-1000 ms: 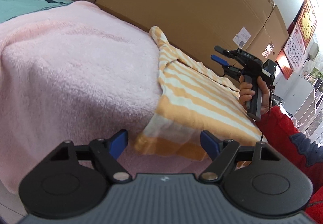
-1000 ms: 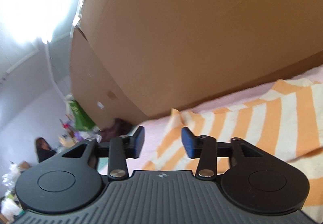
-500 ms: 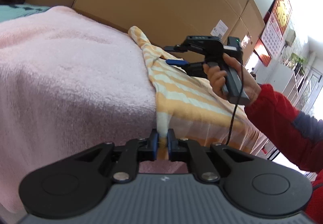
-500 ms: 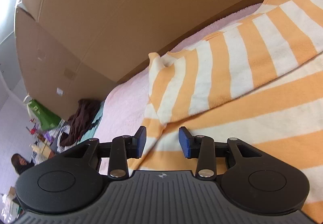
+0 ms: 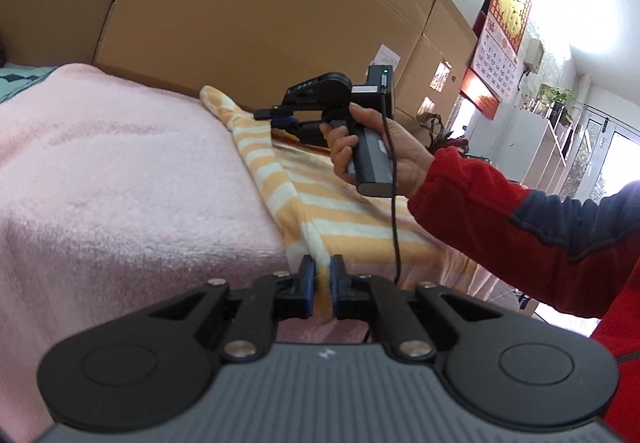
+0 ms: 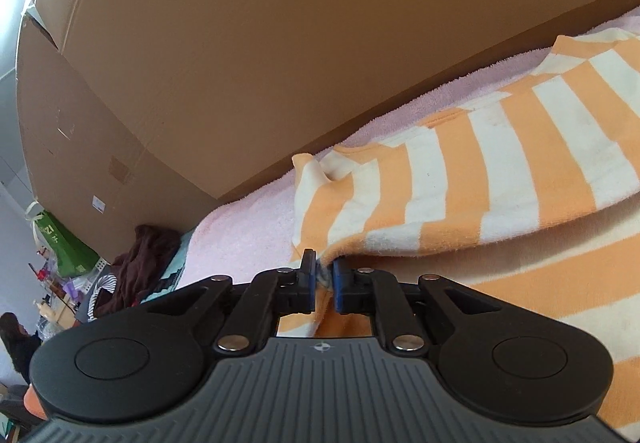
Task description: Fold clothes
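Note:
An orange-and-white striped garment (image 5: 340, 203) lies on a pink fleece blanket (image 5: 120, 171). My left gripper (image 5: 322, 285) is shut on the garment's near hem at the blanket's front edge. In the left wrist view a hand in a red sleeve holds my right gripper (image 5: 280, 117) farther back, low over the cloth near the garment's far corner. From the right wrist view, the right gripper (image 6: 323, 279) is shut on a fold of the striped garment (image 6: 460, 179), with a sleeve draped across just beyond it.
Large cardboard boxes (image 5: 260, 11) wall off the far side of the blanket. A dark garment pile (image 6: 140, 259) and a green bag (image 6: 64, 243) sit past the blanket's end. The red-sleeved arm (image 5: 540, 231) crosses on the right, and a wall calendar (image 5: 504, 27) hangs there.
The left gripper closed on the near hem from open a second ago. The right gripper came down onto the garment and closed on a fold; it was still open half a second ago.

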Available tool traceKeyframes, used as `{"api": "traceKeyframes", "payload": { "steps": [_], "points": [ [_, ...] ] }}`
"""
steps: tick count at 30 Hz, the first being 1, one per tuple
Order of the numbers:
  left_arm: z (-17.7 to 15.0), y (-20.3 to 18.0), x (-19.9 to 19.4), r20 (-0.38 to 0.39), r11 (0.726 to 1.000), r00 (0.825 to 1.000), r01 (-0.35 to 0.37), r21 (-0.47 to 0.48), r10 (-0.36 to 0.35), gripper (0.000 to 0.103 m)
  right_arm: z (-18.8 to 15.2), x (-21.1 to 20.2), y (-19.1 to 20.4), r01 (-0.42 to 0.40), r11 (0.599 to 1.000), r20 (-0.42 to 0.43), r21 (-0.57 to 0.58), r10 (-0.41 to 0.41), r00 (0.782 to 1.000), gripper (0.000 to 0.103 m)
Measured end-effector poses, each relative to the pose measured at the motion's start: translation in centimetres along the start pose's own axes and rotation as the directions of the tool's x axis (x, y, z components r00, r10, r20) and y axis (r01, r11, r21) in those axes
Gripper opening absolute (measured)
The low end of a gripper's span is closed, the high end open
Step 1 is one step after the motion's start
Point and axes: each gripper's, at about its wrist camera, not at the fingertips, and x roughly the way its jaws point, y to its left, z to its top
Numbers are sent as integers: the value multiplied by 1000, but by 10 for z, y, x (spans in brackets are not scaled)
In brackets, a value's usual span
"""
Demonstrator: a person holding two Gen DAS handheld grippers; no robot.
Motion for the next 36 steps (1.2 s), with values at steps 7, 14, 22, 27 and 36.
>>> {"api": "traceKeyframes", "payload": {
  "steps": [7, 14, 22, 27, 36],
  "points": [
    [-2, -16, 13, -34, 998, 998, 57, 18, -57, 3, 9, -15, -8, -56, 998, 41, 23, 55, 998, 9],
    [-7, -24, 37, -99, 995, 991, 97, 26, -94, 3, 18, -29, -22, -82, 996, 51, 23, 81, 995, 9],
    [-13, -20, 53, -169, 996, 982, 89, 11, -86, 3, 15, -21, -43, -86, 992, 44, 94, 82, 996, 9],
    [-12, -19, 57, -202, 997, 976, 83, 0, -82, 5, 13, -32, -53, -116, 981, 84, 158, 104, 991, 13],
    [-2, -26, 35, -280, 992, 957, 105, 76, -80, 9, 9, -57, -66, -138, 953, 176, 269, 93, 980, 29]
  ]
}}
